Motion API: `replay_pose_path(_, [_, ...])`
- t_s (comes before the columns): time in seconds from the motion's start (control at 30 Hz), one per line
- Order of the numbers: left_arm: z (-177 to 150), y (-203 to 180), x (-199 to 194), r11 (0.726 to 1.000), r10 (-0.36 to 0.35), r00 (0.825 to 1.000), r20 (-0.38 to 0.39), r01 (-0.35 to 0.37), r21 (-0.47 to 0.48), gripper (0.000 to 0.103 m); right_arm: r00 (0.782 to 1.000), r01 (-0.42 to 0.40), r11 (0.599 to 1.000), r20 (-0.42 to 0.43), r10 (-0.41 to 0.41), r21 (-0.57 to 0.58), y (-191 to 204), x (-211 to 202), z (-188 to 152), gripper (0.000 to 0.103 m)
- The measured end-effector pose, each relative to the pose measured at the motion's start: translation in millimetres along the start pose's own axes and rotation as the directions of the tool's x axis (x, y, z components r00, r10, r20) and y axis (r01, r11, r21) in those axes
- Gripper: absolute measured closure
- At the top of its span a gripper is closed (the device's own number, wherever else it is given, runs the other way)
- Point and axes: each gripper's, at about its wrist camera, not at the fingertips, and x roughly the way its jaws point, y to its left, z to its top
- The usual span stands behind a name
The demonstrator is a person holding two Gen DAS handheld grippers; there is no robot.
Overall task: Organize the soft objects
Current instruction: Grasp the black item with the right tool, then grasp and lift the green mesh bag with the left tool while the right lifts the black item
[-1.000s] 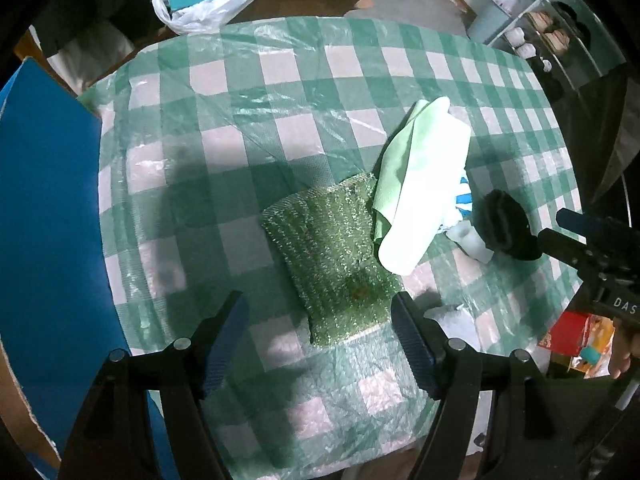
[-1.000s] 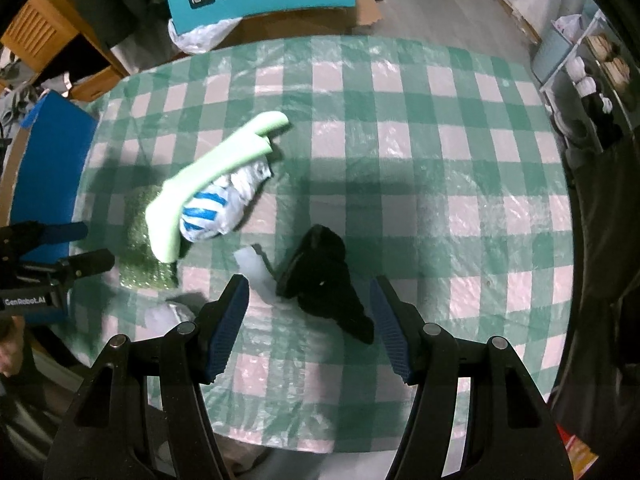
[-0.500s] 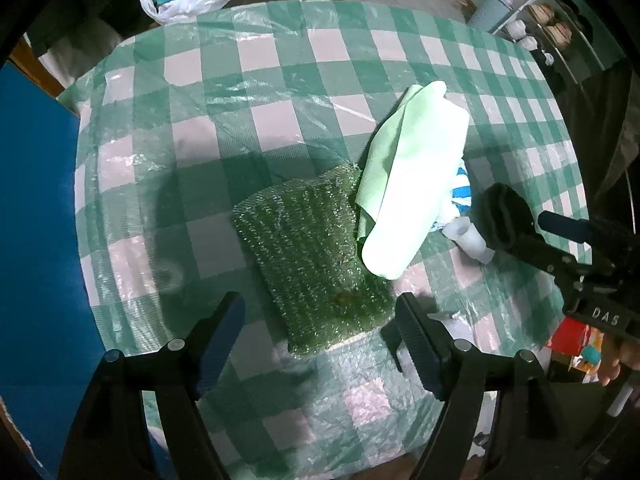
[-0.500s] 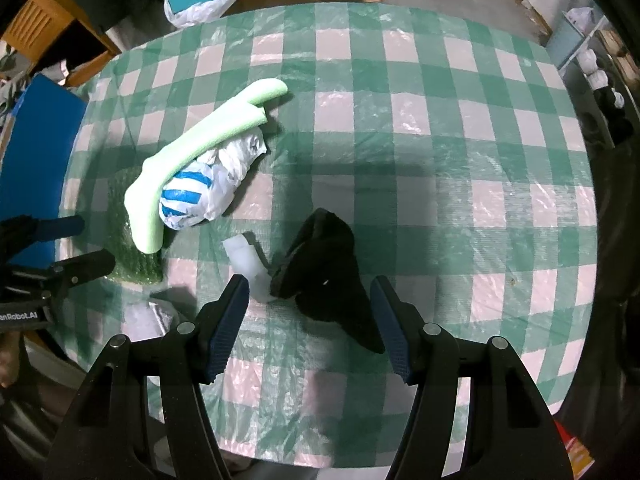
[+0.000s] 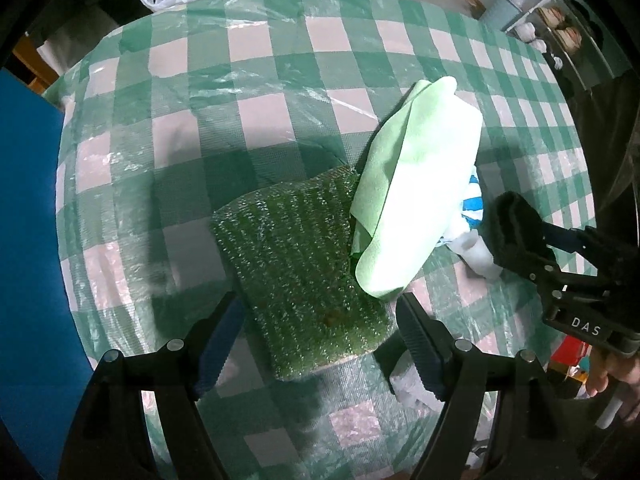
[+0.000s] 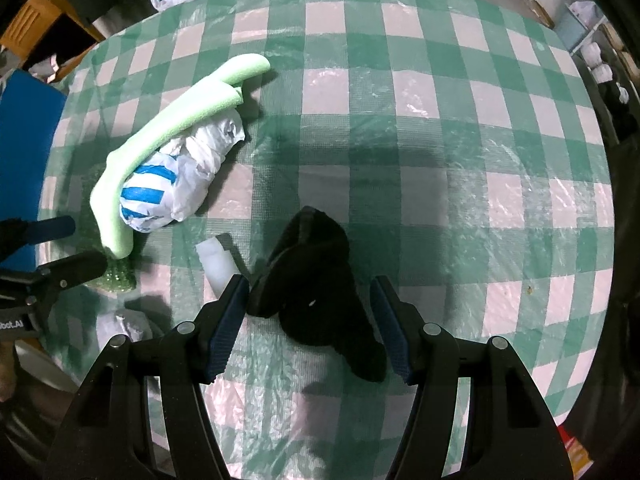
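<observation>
Both claws open, nothing held. Left claw (image 5: 316, 344) straddles green bubble wrap (image 5: 300, 276) near worktop (image 5: 248, 92) centre: light, crushy, pinch the near edge. Right claw (image 6: 308, 328) straddles black plush (image 6: 316, 284) near front edge: soft, grab mid-body.

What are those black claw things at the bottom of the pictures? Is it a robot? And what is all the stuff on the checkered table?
It's no robot: a person holds a claw tool in each hand, and a small camera on each tool looks along its two fingers. One picture comes from the left claw, the other from the right claw.

On the green checkered tablecloth lie soft things: a sparkly dark green scrubbing pad, a light green cloth draped over a white bag with blue stripes, a small white piece, and a black fuzzy thing.

Nothing is held. Both claws are open: the left around the pad, the right around the black thing.
</observation>
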Motion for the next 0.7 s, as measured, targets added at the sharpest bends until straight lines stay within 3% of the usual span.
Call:
replay_pose_path(0.23, [4, -4, 10, 1.0, 0.023, 1.0, -0.003, -0.023, 0.013, 0.023, 1.0, 0.006, 1.0, -0.005, -0.007, -0.027, 5, 7, -2, 0.041])
replay_pose_path(0.37, [2, -10, 14, 0.999, 0.036, 0.999, 0.002, -0.036, 0.031, 0.022, 1.0, 0.003, 0.999, 0.0, -0.003, -0.034, 8, 7, -4, 0.051])
replay_pose_path(0.5, [-2, -21, 18, 0.995, 0.064, 0.998, 0.011, -0.065, 0.079, 0.022, 1.0, -0.002, 0.999, 0.01, 0.002, -0.038, 10, 4, -1, 0.057])
replay_pose_path(0.7, [-14, -35, 23, 0.98, 0.105, 0.994, 0.038, -0.11, 0.164, 0.023, 1.0, -0.009, 0.999, 0.025, 0.009, -0.033, 17, -5, 4, 0.057])
